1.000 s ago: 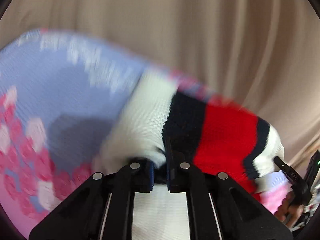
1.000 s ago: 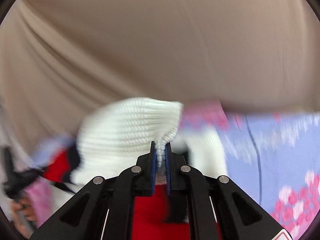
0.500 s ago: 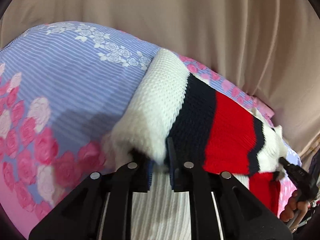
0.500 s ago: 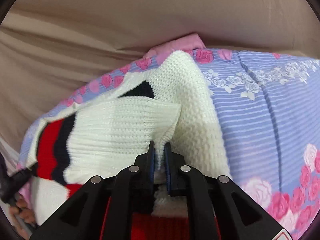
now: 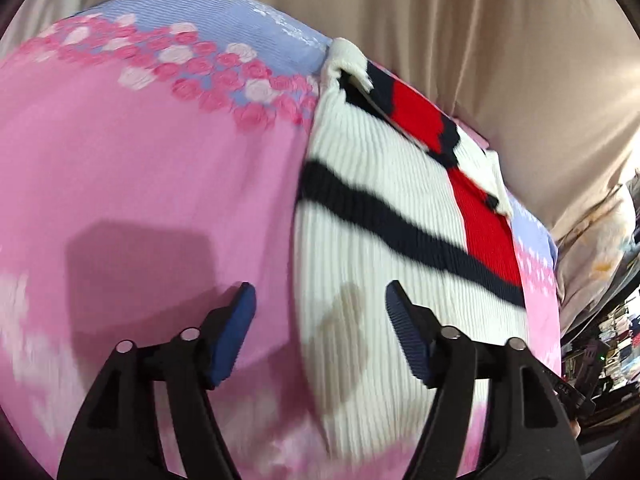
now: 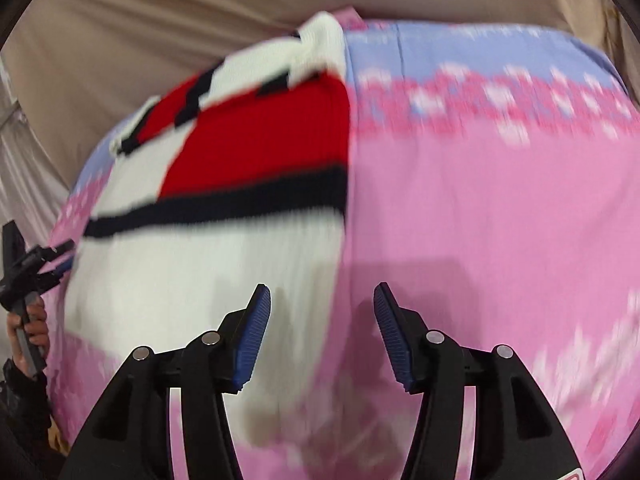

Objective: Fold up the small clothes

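While both pairs of jaws are opening on nothing, the left gripper and right gripper straddle the sweater's side edges; it lies on the bedsheet, long axis toward 12 o'clock, open sheet beyond.

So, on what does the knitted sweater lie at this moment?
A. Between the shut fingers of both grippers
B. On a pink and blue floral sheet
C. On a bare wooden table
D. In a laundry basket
B: the sweater lies flat on the floral sheet, and nothing is pinched in either gripper.
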Demonstrator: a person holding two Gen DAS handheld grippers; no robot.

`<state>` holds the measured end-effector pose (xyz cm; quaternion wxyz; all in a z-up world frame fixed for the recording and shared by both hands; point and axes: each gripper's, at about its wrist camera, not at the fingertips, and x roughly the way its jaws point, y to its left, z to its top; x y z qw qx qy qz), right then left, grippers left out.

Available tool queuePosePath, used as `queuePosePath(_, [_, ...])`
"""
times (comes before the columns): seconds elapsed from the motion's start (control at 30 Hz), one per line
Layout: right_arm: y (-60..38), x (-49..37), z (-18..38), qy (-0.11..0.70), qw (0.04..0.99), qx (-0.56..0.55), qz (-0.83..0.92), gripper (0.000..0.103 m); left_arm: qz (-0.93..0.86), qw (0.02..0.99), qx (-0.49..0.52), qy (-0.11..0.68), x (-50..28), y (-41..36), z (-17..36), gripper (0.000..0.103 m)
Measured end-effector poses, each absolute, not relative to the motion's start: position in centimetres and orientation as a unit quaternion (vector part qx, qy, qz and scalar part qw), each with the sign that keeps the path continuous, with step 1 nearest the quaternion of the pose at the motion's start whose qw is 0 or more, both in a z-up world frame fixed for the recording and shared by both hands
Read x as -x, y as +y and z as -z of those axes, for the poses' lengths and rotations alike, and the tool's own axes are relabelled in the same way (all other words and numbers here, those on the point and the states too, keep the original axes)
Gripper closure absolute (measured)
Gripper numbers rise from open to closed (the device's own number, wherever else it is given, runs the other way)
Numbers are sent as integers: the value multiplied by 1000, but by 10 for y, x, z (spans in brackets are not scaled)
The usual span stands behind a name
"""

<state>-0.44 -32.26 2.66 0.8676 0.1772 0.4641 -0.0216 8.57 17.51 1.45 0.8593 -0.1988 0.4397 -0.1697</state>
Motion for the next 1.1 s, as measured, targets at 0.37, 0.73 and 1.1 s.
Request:
queuePosePath(0.37, [-291,-10,-18,412,882,-226,-19,64,205,854,200,435,-82,137,-12,88])
queuePosePath(0.73, [-313,76,-61,364,897,-251,3,97,216,851,164,449,-15,161,-39,98])
queuePosePath(1.1, [-304,149,-14,436,862,-256,29,90,223,799,248,500,32,169,14,83])
